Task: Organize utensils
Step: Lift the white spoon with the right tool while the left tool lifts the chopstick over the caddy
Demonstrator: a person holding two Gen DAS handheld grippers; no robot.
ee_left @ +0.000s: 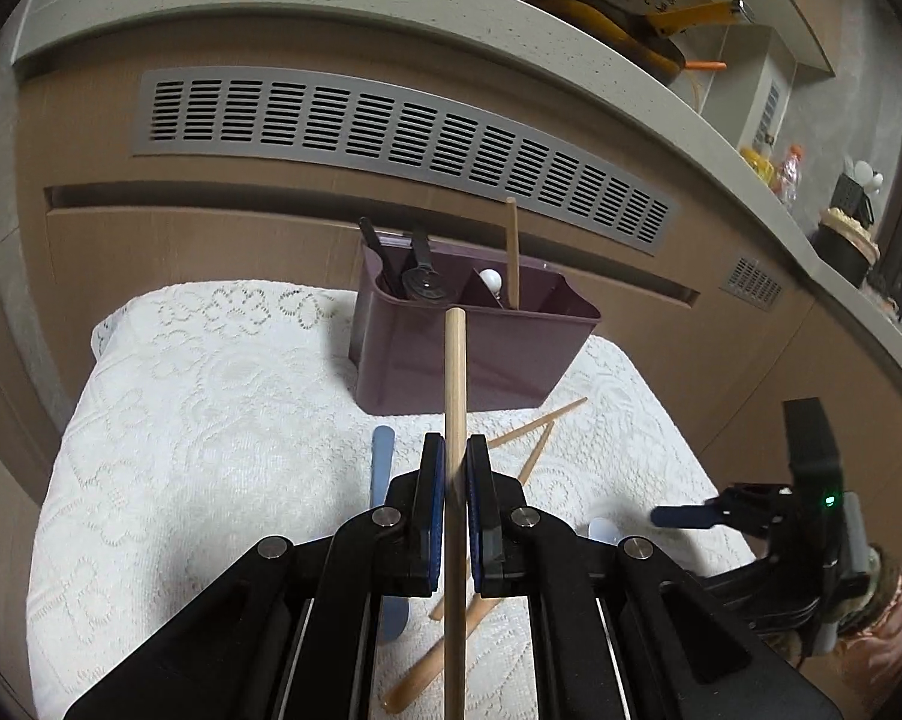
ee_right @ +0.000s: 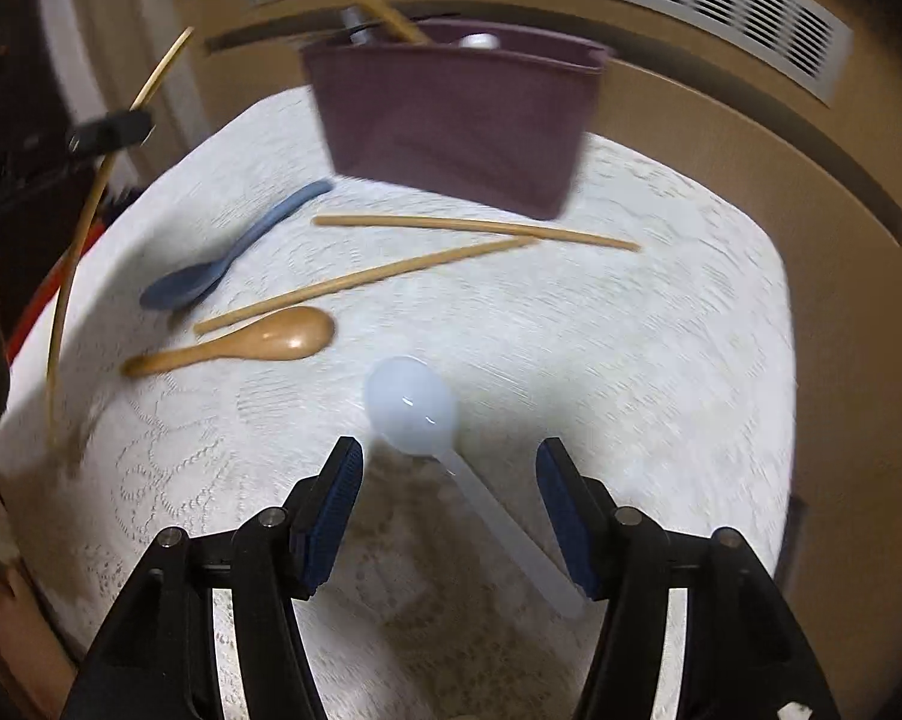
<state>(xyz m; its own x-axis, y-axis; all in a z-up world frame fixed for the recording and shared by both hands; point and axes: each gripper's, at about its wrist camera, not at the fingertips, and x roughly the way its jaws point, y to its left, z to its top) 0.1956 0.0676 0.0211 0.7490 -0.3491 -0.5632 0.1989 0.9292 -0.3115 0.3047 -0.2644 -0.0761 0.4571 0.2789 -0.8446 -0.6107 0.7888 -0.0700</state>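
My left gripper is shut on a wooden chopstick, held above the cloth and pointing at the purple utensil holder. The holder has black utensils, a white spoon and one chopstick in it. My right gripper is open, low over the cloth, its fingers on either side of a white plastic spoon. On the cloth lie two chopsticks, a wooden spoon and a blue spoon. The left gripper with its chopstick shows at the left of the right wrist view.
The holder stands at the far edge of a small table under a white lace cloth. Behind it is a wooden cabinet front with a grey vent grille. A countertop above carries a yellow pan.
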